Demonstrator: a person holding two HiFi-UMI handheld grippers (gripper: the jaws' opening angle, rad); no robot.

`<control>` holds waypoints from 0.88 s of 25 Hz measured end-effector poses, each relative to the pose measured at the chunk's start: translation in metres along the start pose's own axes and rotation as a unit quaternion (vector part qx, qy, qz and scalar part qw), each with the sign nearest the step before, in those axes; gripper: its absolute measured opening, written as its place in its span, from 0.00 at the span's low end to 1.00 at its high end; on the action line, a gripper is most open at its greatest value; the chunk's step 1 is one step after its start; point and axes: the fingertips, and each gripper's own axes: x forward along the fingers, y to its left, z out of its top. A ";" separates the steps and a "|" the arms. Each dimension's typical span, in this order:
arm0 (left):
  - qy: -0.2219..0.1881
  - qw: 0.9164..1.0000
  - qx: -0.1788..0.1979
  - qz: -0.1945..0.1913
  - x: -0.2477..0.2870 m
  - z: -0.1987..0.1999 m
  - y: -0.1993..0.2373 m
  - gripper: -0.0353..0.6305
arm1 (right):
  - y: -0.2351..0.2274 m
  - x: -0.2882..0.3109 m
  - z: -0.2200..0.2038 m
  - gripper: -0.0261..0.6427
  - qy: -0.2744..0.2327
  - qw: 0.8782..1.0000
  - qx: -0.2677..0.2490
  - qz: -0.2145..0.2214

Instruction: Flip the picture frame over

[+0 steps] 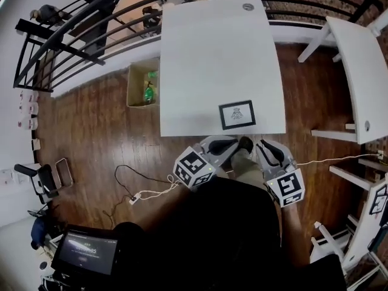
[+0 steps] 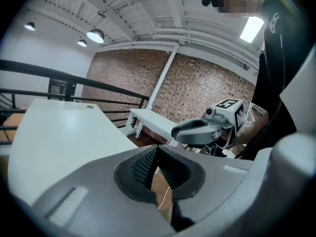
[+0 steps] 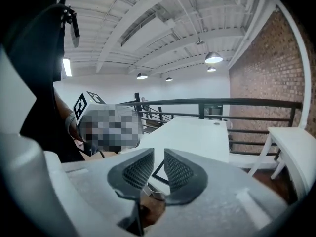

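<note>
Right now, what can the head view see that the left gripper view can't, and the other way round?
Only the head view shows the picture frame, lying flat near the table's near edge, and a cardboard box on the wooden floor. Only the left gripper view shows the ceiling lamps and, up close, the left hand-held gripper with its jaws shut together and nothing between them. Both show the white table and the right hand-held gripper.
</note>
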 end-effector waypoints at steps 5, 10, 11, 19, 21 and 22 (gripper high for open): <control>0.023 0.998 -0.040 0.046 0.011 -0.022 0.014 0.07 | -0.020 0.022 -0.027 0.14 0.023 0.999 -0.009 0.047; 0.001 0.994 -0.056 0.095 0.020 -0.042 0.049 0.12 | -0.039 0.053 -0.053 0.19 0.064 0.995 -0.027 0.079; 0.001 0.993 -0.059 0.103 0.020 -0.047 0.054 0.13 | -0.042 0.058 -0.059 0.20 0.072 0.994 -0.024 0.082; 0.054 0.982 -0.093 0.155 0.024 -0.104 0.100 0.27 | -0.058 0.103 -0.114 0.28 0.161 0.982 0.007 0.096; 0.083 0.978 -0.098 0.163 0.025 -0.121 0.112 0.29 | -0.059 0.111 -0.125 0.31 0.181 0.979 0.007 0.091; 0.095 0.976 -0.100 0.167 0.026 -0.129 0.117 0.30 | -0.060 0.114 -0.130 0.32 0.190 0.978 0.009 0.088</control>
